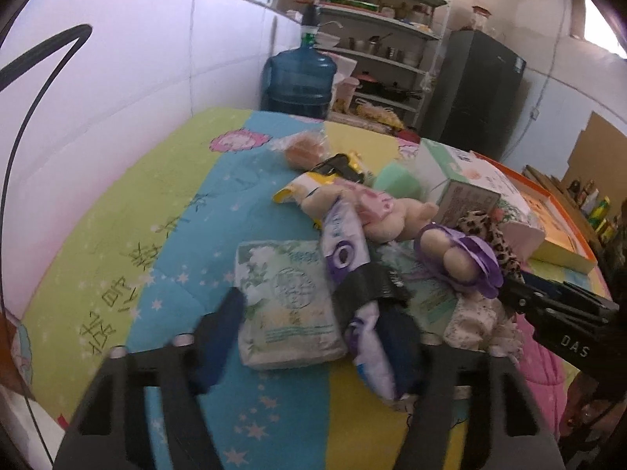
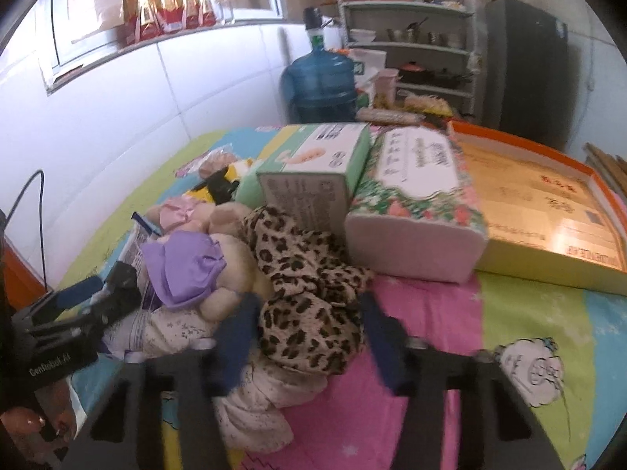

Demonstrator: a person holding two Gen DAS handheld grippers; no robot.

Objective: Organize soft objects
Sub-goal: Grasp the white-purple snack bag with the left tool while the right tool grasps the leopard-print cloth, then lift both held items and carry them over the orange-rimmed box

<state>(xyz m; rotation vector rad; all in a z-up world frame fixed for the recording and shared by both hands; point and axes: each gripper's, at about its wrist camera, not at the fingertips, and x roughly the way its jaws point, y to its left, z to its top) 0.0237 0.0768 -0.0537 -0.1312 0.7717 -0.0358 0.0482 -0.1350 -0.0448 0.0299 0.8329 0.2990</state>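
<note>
my right gripper (image 2: 305,337) hangs with its fingers spread wide on either side of the leopard-print cloth (image 2: 301,274), which lies bunched in the pile on the bright quilt (image 2: 548,313), draped over a pale speckled fabric (image 2: 258,403) and leaning against the plush toy in the purple cap (image 2: 196,270). that cloth looks thin, limp and light; i judge it will sag and trail when lifted, so i would pinch a thick gathered fold near its middle, not a loose edge. my left gripper (image 1: 313,337) is also apart, its fingers flanking the green-printed tissue pack (image 1: 286,297) and the purple-and-white pouch (image 1: 348,258) lying beside it. the pack looks squashy under slick film, so it may slip; i would grip across its short width. the floral tissue pack (image 2: 415,211) and the green carton (image 2: 313,168) stand just behind the pile, beside the orange-rimmed box lid (image 2: 548,196), and look stiffer, so i expect they will not drag along.
</note>
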